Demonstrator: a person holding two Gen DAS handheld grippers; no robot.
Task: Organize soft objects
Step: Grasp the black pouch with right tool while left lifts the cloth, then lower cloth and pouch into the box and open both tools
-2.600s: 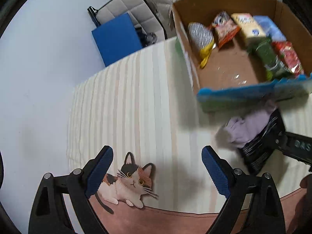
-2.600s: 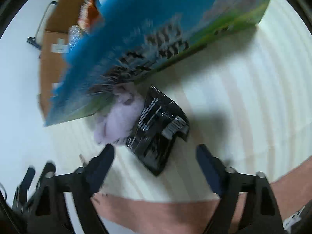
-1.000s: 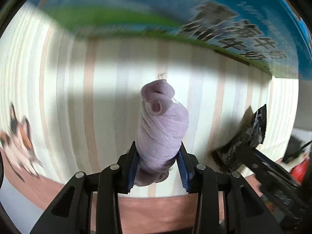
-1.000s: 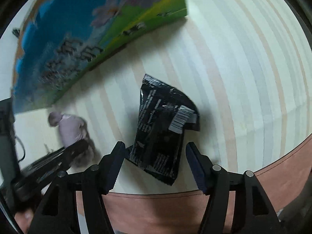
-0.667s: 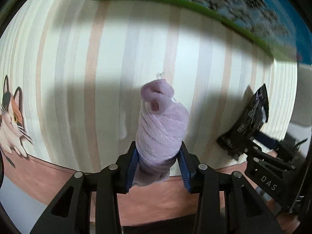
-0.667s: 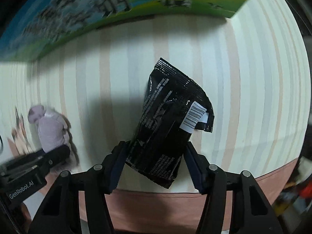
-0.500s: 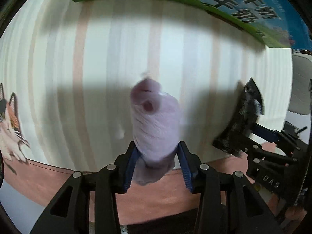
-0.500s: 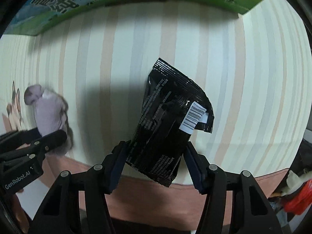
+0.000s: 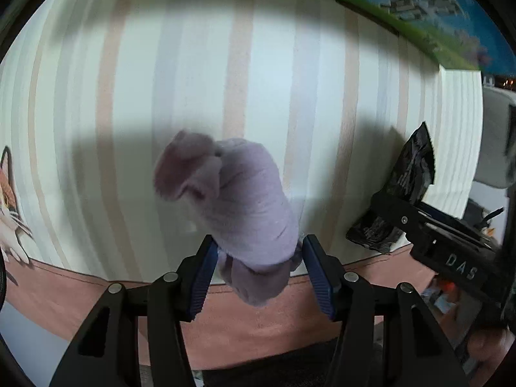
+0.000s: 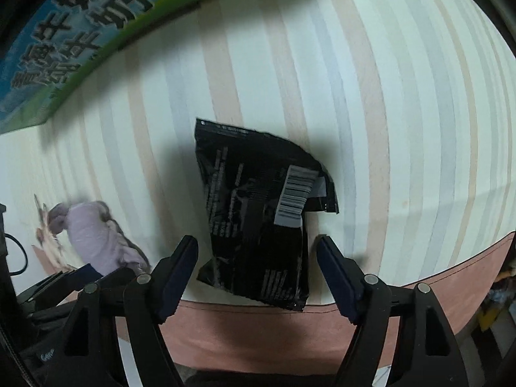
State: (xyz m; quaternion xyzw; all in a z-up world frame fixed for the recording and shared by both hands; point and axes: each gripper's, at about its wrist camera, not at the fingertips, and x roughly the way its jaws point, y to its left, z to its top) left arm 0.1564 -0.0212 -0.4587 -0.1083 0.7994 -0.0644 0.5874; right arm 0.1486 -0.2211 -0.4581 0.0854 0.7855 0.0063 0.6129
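Observation:
A rolled lilac cloth (image 9: 238, 206) lies on the striped tablecloth between the blue pads of my left gripper (image 9: 258, 271), whose jaws have spread and barely touch it. It also shows in the right wrist view (image 10: 93, 235). A black snack packet (image 10: 258, 219) lies flat near the table's front edge, between the open jaws of my right gripper (image 10: 258, 271), with gaps on both sides. The packet shows at the right of the left wrist view (image 9: 403, 193), beside the right gripper's body.
The blue and green printed side of a cardboard box (image 10: 74, 29) stands across the back of the table, also in the left wrist view (image 9: 403, 3). A cat picture (image 9: 8, 200) is at the tablecloth's left. The brown hem (image 10: 290, 332) marks the front edge.
My left jaws have widened around the lilac cloth, which has tipped left. My right jaws have opened off the black packet, which now lies loose between them.

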